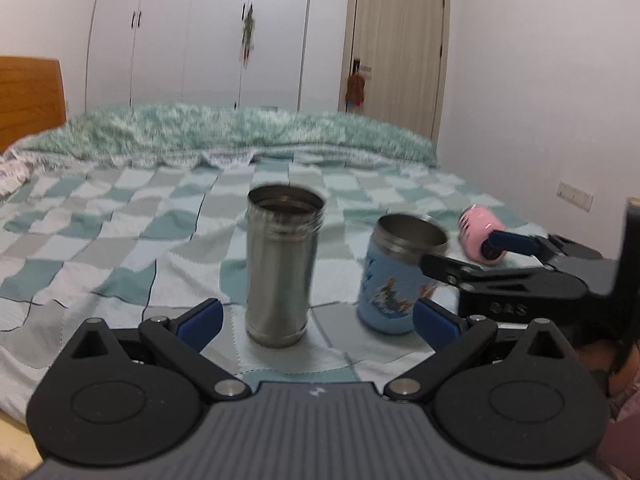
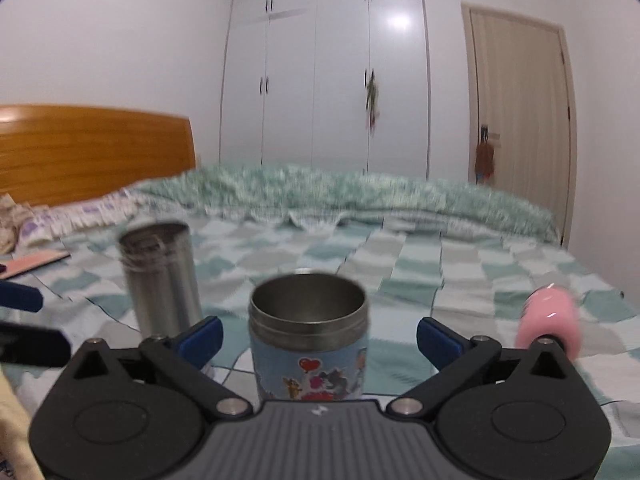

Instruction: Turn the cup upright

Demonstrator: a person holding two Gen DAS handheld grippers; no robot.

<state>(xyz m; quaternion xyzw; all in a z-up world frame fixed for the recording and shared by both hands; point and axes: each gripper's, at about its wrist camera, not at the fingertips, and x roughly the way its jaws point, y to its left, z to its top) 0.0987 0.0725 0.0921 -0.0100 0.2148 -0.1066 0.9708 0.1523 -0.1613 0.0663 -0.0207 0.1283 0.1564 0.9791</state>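
A plain steel cup stands upright on the checked bedspread, mouth up; it also shows in the right wrist view. My left gripper is open, its blue fingertips apart on either side of the cup's base, not touching it. A blue cartoon-printed cup stands upright between the open fingers of my right gripper; it also shows in the left wrist view. The right gripper's fingers reach in from the right there.
A pink cup lies on its side at the right of the bed; it also shows in the right wrist view. A rumpled green quilt lies across the far side. A wooden headboard stands at the left.
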